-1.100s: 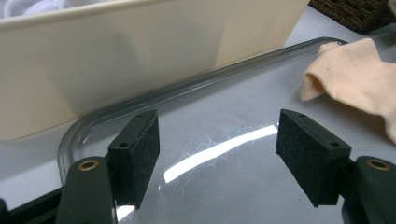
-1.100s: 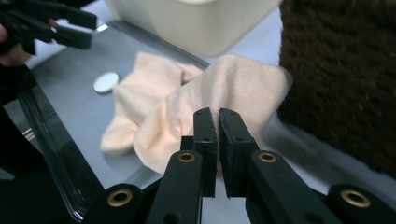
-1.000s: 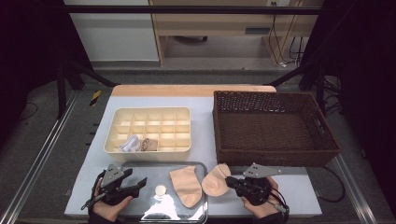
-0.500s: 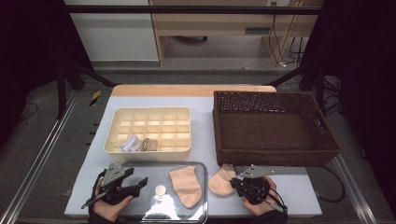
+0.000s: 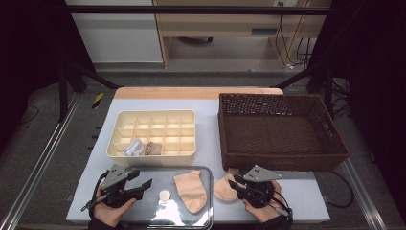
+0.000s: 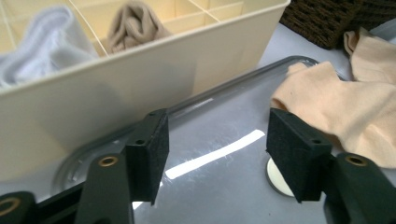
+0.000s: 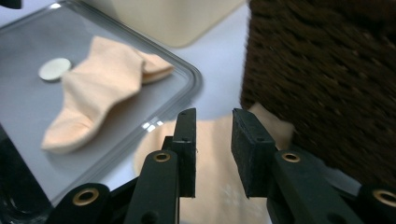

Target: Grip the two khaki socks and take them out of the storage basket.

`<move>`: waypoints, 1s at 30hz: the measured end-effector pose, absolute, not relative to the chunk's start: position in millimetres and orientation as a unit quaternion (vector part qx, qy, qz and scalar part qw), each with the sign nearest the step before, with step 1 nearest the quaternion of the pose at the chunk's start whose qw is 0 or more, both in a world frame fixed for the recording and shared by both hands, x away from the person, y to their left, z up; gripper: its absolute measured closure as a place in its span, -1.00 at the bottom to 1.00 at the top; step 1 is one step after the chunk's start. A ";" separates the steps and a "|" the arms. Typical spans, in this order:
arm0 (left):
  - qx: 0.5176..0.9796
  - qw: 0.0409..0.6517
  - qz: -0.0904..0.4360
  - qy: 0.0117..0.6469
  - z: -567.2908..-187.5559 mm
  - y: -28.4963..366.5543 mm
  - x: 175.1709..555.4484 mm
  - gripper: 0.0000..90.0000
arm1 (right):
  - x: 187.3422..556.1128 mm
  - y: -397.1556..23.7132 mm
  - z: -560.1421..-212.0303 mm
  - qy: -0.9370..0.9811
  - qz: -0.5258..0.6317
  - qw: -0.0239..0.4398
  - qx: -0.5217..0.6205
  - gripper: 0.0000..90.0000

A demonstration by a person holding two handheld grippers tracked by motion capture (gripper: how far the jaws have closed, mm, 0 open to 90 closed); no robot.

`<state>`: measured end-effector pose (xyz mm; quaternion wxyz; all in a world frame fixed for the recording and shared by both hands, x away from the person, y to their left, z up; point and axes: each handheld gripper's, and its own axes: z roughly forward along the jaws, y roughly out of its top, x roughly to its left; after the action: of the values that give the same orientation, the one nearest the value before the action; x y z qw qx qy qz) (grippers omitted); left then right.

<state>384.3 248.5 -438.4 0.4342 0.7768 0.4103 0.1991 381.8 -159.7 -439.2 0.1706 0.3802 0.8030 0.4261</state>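
- Right gripper (image 5: 233,182) low over the table's near right edge, just in front of the wicker basket (image 5: 282,129); jaws parted a little, having just been opening, pads pressing on nothing.
- Peach sock (image 5: 224,188) flat on the table directly under and ahead of those jaws, its far end touching the foot of the basket wall; in the right gripper view (image 7: 212,144) seen through the gap between the pads, lying below them rather than pinched.
- Second peach sock (image 5: 191,189) on the metal tray (image 5: 208,201), left of the right gripper, just beside the first sock across the tray rim.
- Small pale disc (image 5: 164,195) on the tray between the second sock and the left gripper.
- Left gripper (image 5: 143,178) at the tray's left end, jaws wide though just been closing somewhat, nothing between them; in the left gripper view (image 6: 217,154) bare tray between the pads, disc behind the right-hand pad.
- Cream divider box (image 5: 153,155) behind the tray, with a white rolled sock (image 5: 131,147) and a tan rolled sock (image 5: 151,148) in neighbouring front-row compartments.
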 end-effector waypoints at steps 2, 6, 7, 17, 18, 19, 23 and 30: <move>0.779 0.432 0.210 0.402 -431.6 245.6 385.3 -0.02 | 382.0 -153.4 -435.6 0.806 0.429 0.173 0.369 0.57; 0.779 0.435 0.227 0.390 -421.1 239.1 386.5 0.04 | 382.9 -143.9 -428.0 0.809 0.433 0.174 0.358 0.52; 0.781 0.440 0.222 0.382 -418.5 237.0 387.5 0.05 | 383.1 -142.1 -426.7 0.808 0.434 0.175 0.357 0.50; 0.796 0.429 0.197 0.379 -423.0 213.0 397.7 0.05 | 386.1 -114.1 -436.3 0.819 0.440 0.129 0.346 0.56; 0.795 0.428 0.196 0.383 -424.7 211.2 399.3 0.05 | 386.2 -111.8 -439.1 0.821 0.438 0.125 0.344 0.56; 0.795 0.427 0.196 0.383 -427.3 208.4 401.9 0.05 | 386.2 -110.0 -441.1 0.823 0.436 0.122 0.344 0.56; 0.799 0.425 0.178 0.388 -434.6 199.3 408.2 0.14 | 386.1 -102.7 -450.1 0.829 0.428 0.107 0.342 0.56; 0.806 0.418 0.153 0.390 -447.4 187.6 414.7 0.14 | 385.4 -95.7 -459.5 0.836 0.418 0.095 0.343 0.53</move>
<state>414.7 187.6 -447.4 0.4183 0.8062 0.3895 0.1530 385.4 -95.7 -459.5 0.0951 0.3430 0.8358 0.4181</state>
